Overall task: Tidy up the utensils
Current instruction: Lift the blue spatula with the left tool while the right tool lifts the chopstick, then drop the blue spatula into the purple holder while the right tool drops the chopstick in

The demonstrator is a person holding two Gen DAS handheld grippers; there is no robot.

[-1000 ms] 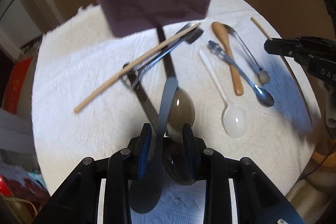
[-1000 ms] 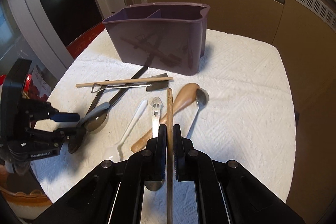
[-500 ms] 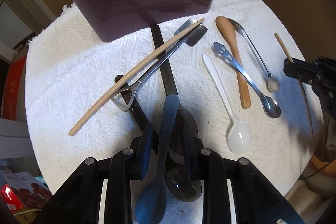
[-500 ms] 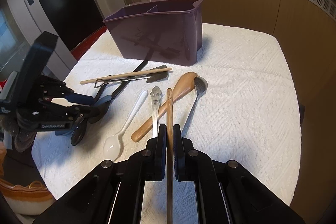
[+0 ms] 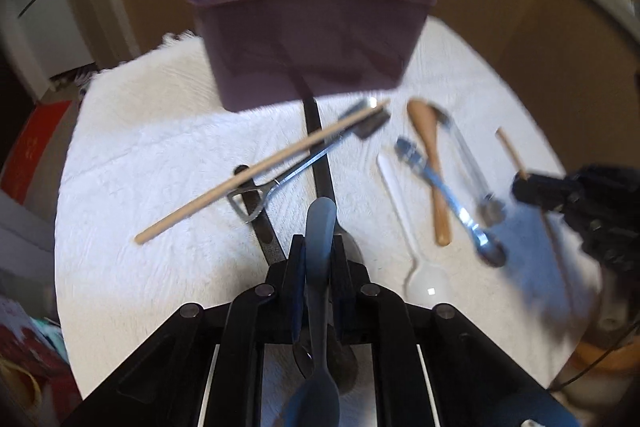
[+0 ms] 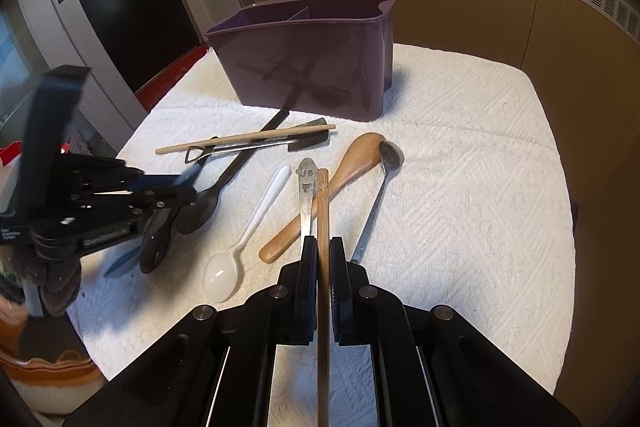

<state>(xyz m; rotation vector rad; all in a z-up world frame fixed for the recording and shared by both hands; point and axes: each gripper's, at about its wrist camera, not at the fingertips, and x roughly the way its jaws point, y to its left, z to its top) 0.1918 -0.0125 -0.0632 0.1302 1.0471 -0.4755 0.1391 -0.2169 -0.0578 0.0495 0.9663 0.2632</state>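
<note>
Pickup stage of sorting cutlery: the left claw (image 5: 318, 267), jaws closing, pinches a matte blue plastic spoon (image 5: 319, 227) by its handle, while the right claw (image 6: 323, 259), clamped tight, holds a slim wooden chopstick (image 6: 323, 211). Both need carrying to the glossy purple divided caddy (image 6: 312, 67) at the far side of the white-towelled tabletop (image 6: 460, 187), where steel, wood and plastic utensils remain scattered.
</note>
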